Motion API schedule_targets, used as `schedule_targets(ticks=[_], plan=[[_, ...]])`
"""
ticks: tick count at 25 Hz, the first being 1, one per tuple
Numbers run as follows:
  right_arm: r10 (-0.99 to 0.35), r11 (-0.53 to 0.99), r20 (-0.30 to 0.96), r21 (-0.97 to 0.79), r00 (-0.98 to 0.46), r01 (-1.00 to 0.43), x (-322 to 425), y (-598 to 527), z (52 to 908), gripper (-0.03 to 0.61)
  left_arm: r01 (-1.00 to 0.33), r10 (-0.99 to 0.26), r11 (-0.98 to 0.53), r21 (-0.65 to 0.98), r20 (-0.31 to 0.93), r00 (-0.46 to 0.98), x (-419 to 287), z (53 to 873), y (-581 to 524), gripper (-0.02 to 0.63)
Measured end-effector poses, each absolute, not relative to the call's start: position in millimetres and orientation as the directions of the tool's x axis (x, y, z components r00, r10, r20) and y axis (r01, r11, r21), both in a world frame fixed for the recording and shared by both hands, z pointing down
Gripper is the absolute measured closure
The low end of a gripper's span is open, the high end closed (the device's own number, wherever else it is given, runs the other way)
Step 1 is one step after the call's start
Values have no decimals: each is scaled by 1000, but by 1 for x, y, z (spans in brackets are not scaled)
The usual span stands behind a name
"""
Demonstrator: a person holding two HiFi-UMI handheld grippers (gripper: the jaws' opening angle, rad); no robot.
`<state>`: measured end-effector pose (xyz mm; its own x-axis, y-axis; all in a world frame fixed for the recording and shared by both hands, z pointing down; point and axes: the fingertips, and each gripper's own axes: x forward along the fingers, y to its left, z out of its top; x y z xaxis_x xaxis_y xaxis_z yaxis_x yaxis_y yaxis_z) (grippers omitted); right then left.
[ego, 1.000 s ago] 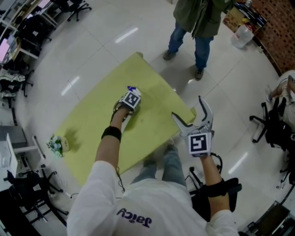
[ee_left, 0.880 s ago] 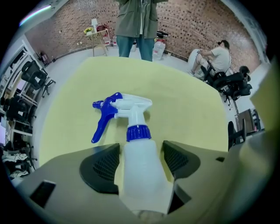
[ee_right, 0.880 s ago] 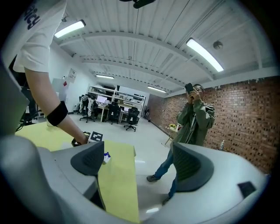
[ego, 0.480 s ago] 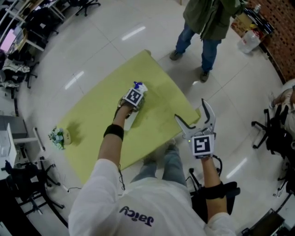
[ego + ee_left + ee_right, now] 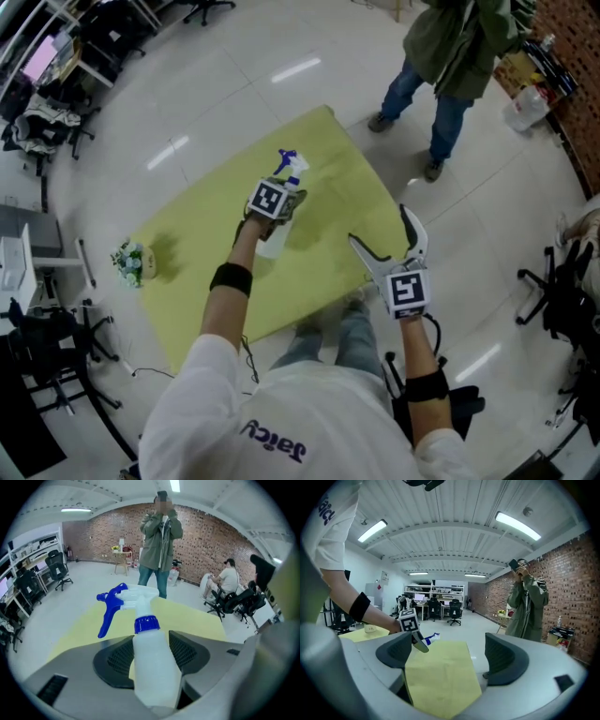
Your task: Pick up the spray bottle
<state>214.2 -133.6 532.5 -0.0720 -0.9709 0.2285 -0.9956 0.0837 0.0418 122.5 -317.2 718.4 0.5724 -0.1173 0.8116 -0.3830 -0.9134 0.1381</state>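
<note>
At the far left a small potted plant (image 5: 132, 263) sits near the edge of the yellow tabletop (image 5: 202, 272), well apart from the action. Toward the middle, the left gripper (image 5: 151, 654) has its jaws pinched on the white body of the spray bottle (image 5: 292, 176), just under the blue collar. A second ago that gripper was down low on the tabletop with the bottle; now it is higher, the bottle rides with it, and the blue trigger head stands out beyond the marker cube. That suggests the pick-up is essentially made (a steady hold is all that seems left). To the right, the right gripper (image 5: 378, 223) hangs off the tabletop's near corner with its jaws spread and nothing between them. Farther right a bystander (image 5: 457, 66) stands on the floor.

In the head view the cube covers the grip itself, so the contact reads only from the left gripper view. There the bottle's base is cut off behind the jaws, so how far it clears the tabletop is hard to tell.
</note>
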Motion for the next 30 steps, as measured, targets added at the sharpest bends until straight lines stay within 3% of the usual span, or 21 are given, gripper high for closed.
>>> schedule_targets(ticks=[9, 18, 30], plan=[[-958, 197, 202, -39, -201, -980, 181, -159, 524, 75, -412, -282, -911, 26, 688, 668, 68, 661, -325, 374], [-923, 323, 190, -95, -335, -942, 136, -182, 521, 78, -473, -397, -881, 12, 524, 753, 10, 599, -307, 374], [-879, 453, 134, -65, -458, -889, 68, -211, 499, 78, -696, -664, -718, -9, 310, 681, -99, 521, -274, 374]])
